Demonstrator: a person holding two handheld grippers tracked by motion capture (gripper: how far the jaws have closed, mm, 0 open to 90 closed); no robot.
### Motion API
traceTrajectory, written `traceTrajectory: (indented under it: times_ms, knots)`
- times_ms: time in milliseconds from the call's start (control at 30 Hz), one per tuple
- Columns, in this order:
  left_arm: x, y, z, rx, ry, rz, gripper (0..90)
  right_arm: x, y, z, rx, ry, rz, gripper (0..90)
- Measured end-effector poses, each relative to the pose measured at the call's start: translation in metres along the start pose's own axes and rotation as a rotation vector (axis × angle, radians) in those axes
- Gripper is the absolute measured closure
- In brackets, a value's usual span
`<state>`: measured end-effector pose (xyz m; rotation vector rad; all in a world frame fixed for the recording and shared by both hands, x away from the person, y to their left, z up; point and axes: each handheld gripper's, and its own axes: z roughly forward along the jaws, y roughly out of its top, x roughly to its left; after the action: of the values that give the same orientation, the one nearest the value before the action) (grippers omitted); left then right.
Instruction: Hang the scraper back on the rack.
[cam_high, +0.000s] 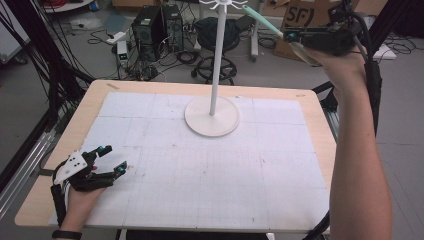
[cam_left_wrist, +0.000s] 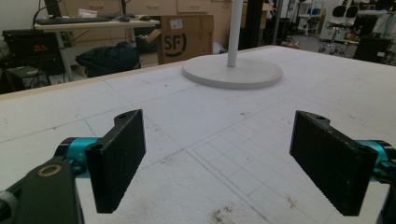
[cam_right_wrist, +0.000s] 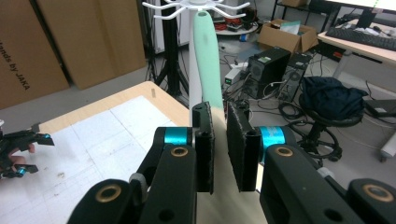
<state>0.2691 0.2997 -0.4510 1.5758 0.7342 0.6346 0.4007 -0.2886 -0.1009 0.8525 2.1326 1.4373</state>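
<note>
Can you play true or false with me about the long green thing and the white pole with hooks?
1. The right gripper is shut on the long mint-green utensil. True.
2. The left gripper holds a cup. False: it is open and holds nothing.
3. The white pole stand with a round base stands on the wooden table. True.
4. The green utensil lies flat on the table. False: it is held up in the air, its tip near the hooks on the stand.
</note>
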Motion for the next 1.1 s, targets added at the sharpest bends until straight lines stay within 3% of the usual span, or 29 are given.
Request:
traceTrajectory:
  times_ms: [1100]
  knots:
    - [0.0,0.0,0.0,0.002,-0.001,0.0,18.8,0.003,-0.005,0.019,0.044,0.014,0.002,81.6]
